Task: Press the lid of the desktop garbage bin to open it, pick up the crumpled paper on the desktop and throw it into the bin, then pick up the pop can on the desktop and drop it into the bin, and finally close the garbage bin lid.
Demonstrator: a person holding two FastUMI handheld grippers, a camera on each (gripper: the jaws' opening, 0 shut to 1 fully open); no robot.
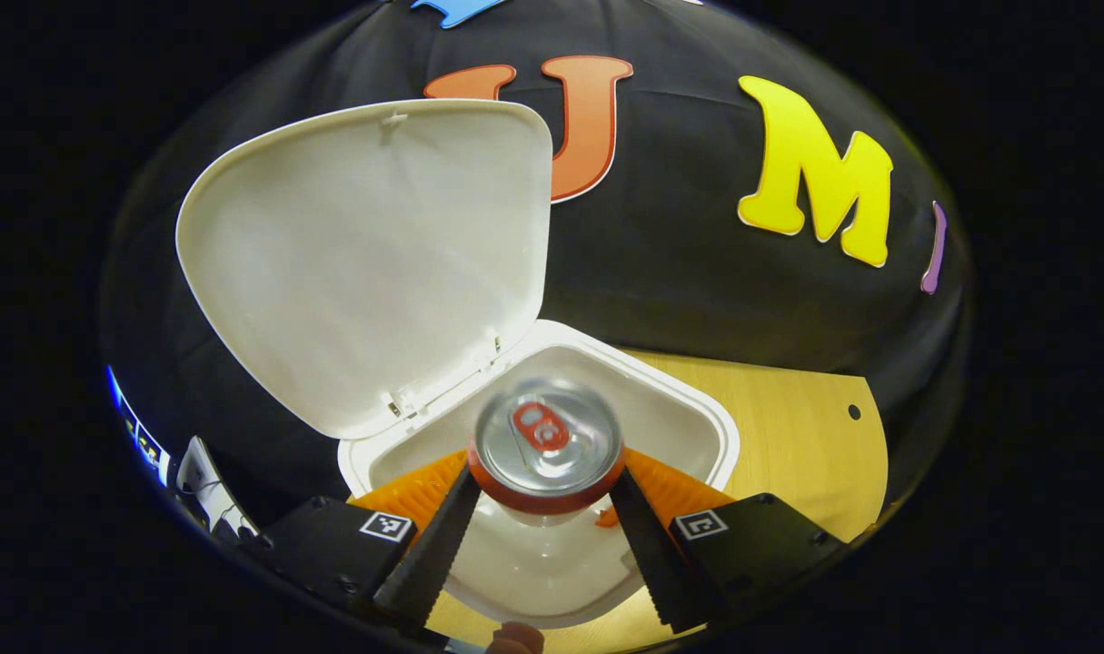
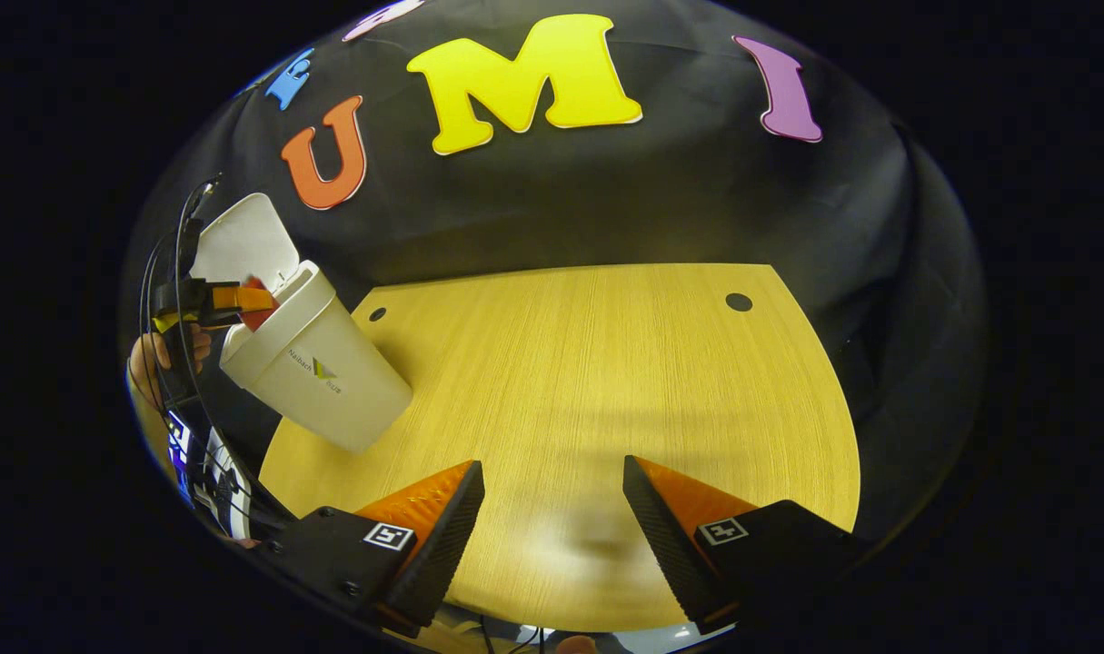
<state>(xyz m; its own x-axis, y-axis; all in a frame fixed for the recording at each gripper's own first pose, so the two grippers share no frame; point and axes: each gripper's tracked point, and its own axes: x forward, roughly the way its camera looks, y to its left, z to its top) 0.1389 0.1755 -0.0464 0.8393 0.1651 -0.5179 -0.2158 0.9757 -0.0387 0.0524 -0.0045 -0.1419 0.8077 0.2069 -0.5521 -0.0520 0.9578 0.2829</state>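
Material: pale wood worktop (image 2: 606, 381), with one white plastic garbage bin (image 2: 320, 372) standing near its far left edge in the right gripper view.

Lid: the lid (image 1: 361, 263) is swung fully up and back on its hinge, so the mouth of the bin is free for dropping things in.

Pop can: one pop can (image 1: 547, 445), silver top with a red tab and a red side, is held directly above the open mouth of the bin. It is upright, its top facing the camera. I judge it is kept there so that it will fall straight inside when released.

Left gripper: the left gripper (image 1: 547, 518) has both fingers pressed on the sides of the can, one on each side, so it is gripping the can. In the right gripper view it is seen far off at the bin's rim, with a hand (image 2: 156, 354) behind it.

Right gripper: the right gripper (image 2: 552, 518) hangs low over the bare wood, well apart from the bin, jaws wide apart and holding nothing. It seems to wait for its turn.

Crumpled paper: none lies on the wood; perhaps it is already inside the bin, but the can hides much of the interior.

Step in hand: dropping the can; closing the lid is not yet done.

Count: one bin, one lid, one can, two grippers.
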